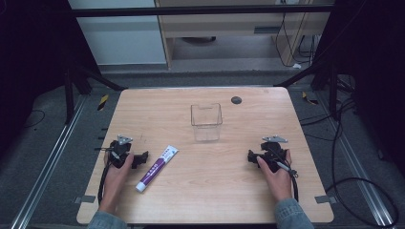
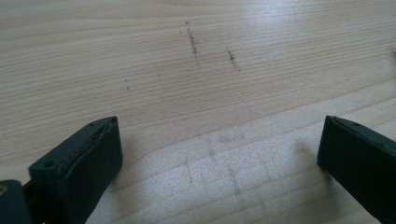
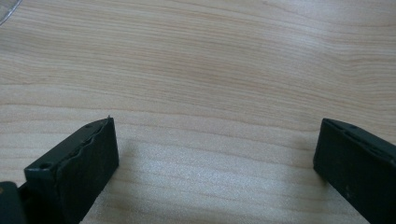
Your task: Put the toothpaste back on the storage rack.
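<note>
A white and purple tube (image 1: pixel 156 168) lies slanted on the wooden table (image 1: pixel 205 200), just right of my left gripper (image 1: pixel 142 158). That gripper rests on the table at the left, held by a hand, and its jaws point toward the tube. Up close, the left gripper (image 2: pixel 219 154) stands open over bare wood. A clear plastic box (image 1: pixel 206 122) stands upright at the table's middle, farther back. My right gripper (image 1: pixel 250 156) rests at the right in the other hand, pointing inward. The right gripper (image 3: pixel 215 149) is open too, with nothing between its jaws.
A small dark round disc (image 1: pixel 236 100) sits near the table's far edge. Cables (image 1: pixel 363 191) trail on the floor to the right of the table. Faint dark scuff marks (image 2: pixel 194 44) streak the wood ahead of the left gripper.
</note>
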### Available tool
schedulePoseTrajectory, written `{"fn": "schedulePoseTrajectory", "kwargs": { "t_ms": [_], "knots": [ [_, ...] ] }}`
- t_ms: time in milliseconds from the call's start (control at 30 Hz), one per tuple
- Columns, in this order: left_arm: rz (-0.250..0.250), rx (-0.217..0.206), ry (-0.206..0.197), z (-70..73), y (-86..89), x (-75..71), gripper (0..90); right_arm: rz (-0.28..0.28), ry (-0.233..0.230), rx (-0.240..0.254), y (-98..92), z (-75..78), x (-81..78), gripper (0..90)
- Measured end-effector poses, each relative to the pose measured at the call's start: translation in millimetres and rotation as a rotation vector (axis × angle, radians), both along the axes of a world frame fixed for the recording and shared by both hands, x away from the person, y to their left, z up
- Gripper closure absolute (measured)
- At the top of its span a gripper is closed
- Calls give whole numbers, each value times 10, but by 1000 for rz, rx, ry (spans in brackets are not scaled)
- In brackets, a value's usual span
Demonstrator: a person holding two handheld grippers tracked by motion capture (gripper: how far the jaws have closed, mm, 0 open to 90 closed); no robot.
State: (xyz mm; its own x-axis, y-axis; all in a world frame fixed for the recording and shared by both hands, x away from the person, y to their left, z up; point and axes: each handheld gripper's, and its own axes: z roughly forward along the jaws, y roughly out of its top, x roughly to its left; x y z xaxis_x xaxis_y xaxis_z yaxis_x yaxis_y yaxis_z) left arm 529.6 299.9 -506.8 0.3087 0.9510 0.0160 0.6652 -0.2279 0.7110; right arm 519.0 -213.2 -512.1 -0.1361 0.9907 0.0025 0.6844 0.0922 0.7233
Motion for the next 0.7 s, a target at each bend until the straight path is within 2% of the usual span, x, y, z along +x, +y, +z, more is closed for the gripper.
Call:
{"fn": "schedulePoseTrajectory", "kwargs": {
  "t_ms": [67, 200, 233, 367, 433, 533, 567, 667, 700],
  "knots": [
    [6, 0, -11, 26, 8, -3, 42, -1, 1, 4, 8, 2, -3, 3],
    [0, -3, -33, 95, 11, -12, 30, 23, -1, -1, 8, 0, -21, 3],
    [-6, 14, -42, 156, 6, -11, 28, 46, -1, -3, 5, -1, -43, 3],
    [-9, 21, -50, 233, -10, -36, 28, 67, -1, -5, -3, -2, -56, 3],
    [-26, 20, -37, 274, -56, -74, 33, 106, 0, -4, -22, -1, -88, 3],
    [-42, 38, -25, 313, -97, -104, 34, 118, -5, -8, -33, -4, -91, 3],
    [-48, 52, -17, 383, -128, -149, 39, 124, -4, -7, -38, -4, -92, 3],
    [-59, 47, -8, 460, -157, -201, 45, 132, -5, -8, -45, -4, -94, 3],
    [-74, 56, 16, 513, -186, -235, 45, 135, -6, -8, -47, -4, -96, 4]
  ]
}}
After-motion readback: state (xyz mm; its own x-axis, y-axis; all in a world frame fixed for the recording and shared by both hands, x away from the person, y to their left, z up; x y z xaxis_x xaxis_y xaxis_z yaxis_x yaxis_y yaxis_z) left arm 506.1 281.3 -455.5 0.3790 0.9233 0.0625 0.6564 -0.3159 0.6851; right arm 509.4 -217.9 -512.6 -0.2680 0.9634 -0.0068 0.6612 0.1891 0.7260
